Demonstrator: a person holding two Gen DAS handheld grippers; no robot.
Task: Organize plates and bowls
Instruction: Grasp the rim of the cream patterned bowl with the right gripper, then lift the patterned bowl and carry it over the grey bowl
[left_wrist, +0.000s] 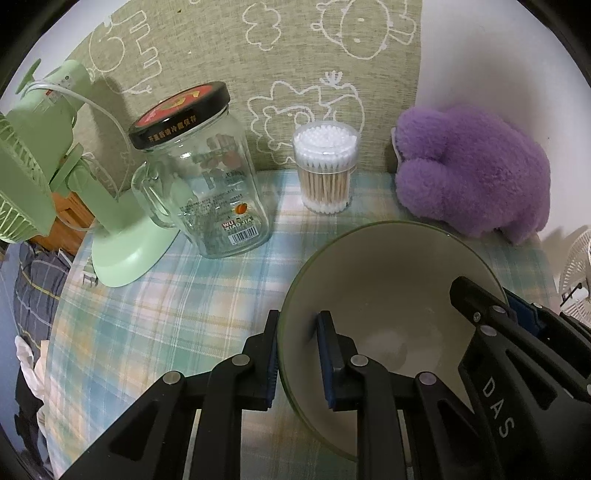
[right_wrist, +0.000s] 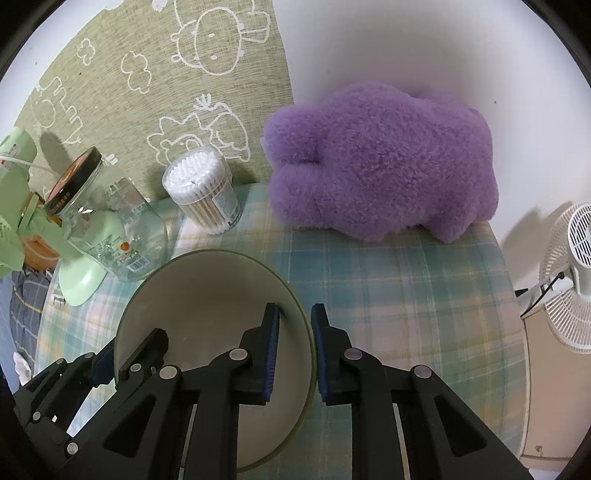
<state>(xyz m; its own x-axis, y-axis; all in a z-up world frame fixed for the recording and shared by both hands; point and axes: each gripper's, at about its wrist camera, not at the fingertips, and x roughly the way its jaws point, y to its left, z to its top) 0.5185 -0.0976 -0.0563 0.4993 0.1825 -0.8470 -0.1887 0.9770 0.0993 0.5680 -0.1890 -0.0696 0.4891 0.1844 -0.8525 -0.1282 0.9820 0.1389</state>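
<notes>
Bowl: glazed, rigid, likely slippery and breakable; sits near the table's front edge. Left gripper and right gripper each clamp opposite rim walls, the sensible hold. Jar stands behind.

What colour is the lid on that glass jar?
The jar has a black lid with a red and gold top, clearest in the left wrist view.

Looks like someone's home, probably a bedroom corner: plaid cloth on the worktop, a purple plush, a tub of cotton swabs, a green desk fan, and cartoon-print fabric on the wall.
</notes>
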